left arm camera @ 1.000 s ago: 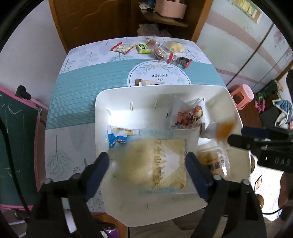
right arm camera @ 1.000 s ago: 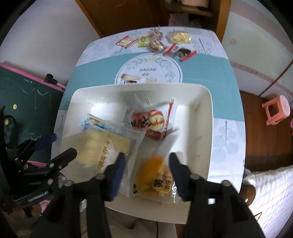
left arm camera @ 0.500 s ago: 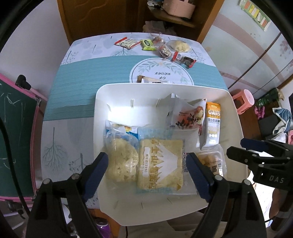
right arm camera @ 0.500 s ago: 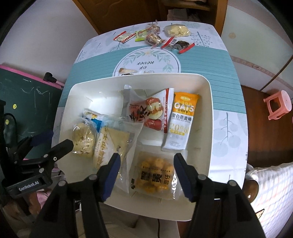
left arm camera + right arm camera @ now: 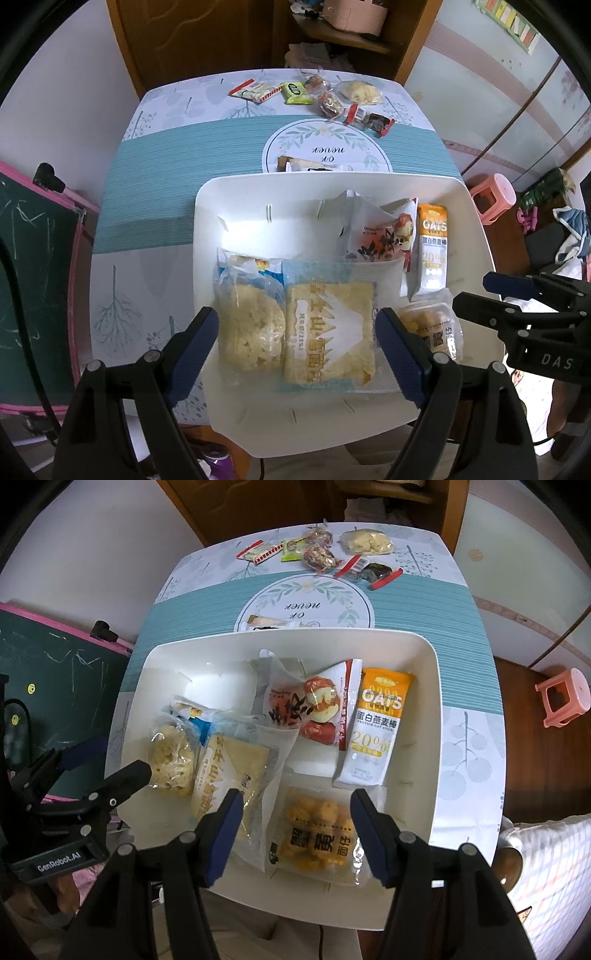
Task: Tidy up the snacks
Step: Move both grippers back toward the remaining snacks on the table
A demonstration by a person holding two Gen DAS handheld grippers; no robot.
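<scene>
Both tongs hang apart and empty over the white plastic tray [image 5: 207, 206] at the bench's near edge. The remaining small wrapped snacks [image 5: 325, 99] lie along the far edge, straight ahead, nearer neither hand.

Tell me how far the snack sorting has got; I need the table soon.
Done: several packets, including the OATS bar, lie in the white bin. In hand: nothing; left tongs and right tongs hang open above it. Left: loose snacks at the table's far edge.
</scene>
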